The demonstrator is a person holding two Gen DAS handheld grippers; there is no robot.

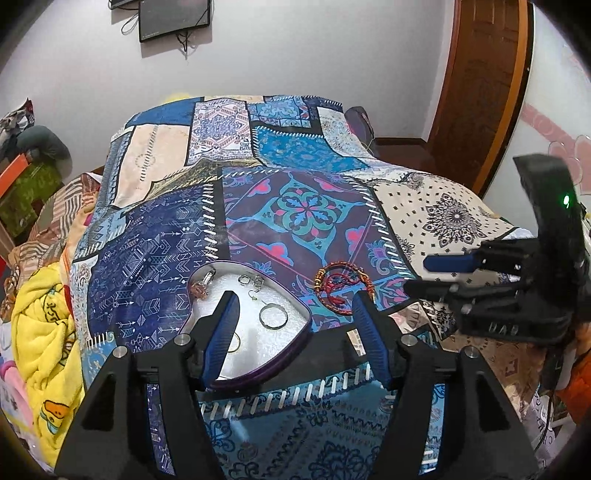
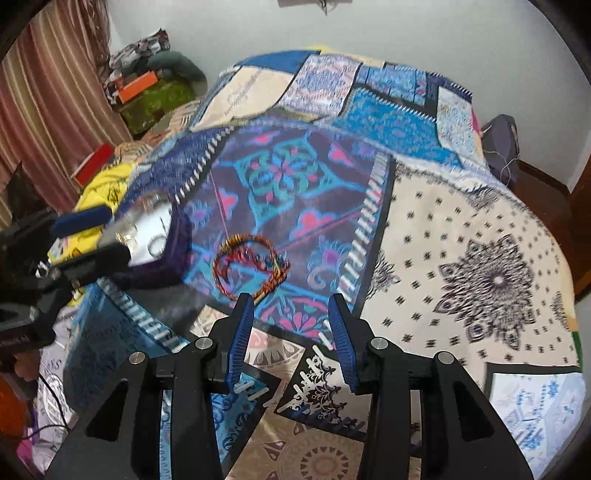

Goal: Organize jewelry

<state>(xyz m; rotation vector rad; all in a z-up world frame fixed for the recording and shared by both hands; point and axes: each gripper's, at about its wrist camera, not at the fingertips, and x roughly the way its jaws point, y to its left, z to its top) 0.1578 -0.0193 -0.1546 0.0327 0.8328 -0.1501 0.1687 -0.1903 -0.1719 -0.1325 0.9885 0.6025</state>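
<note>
Standing nearest: two hand-held grippers over a bed spread with a patchwork bedspread [image 1: 295,206].

Left gripper [image 1: 293,310]: black frame, blue ribbed fingers [image 1: 221,339], set wide apart with nothing clamped between them. One finger hangs above the tray, the other above the cloth just right of it.

Right gripper [image 2: 291,314]: same build, fingers [image 2: 242,332] at a moderate gap, nothing between them, hanging over the cloth just short of the bangles.

Heart-shaped tray [image 1: 295,345]: purple rim, pale glittery lining, lying flat on the bedspread beneath the left gripper. Contents: one large silver hoop [image 1: 273,315], a smaller gold-toned ring partly hidden behind the left finger, a pair of small silver rings [image 1: 251,281] near the far edge, and a pinkish ornament [image 1: 201,286] at the far left lobe. Finer detail cannot be told.

Bangles [image 1: 341,290]: red and gold thread-wrapped rings, overlapping in a loose cluster on the cloth, just beside the tray's right rim and outside it. How many there are cannot be told.

Yellow blanket [image 1: 44,314]: bunched at the bed's left side.

Farther off: white wall, a dark wall-mounted screen [image 1: 173,16], a brown wooden door [image 1: 480,92] at right, striped curtains [image 2: 48,103] and piled boxes and clothes at left.
</note>
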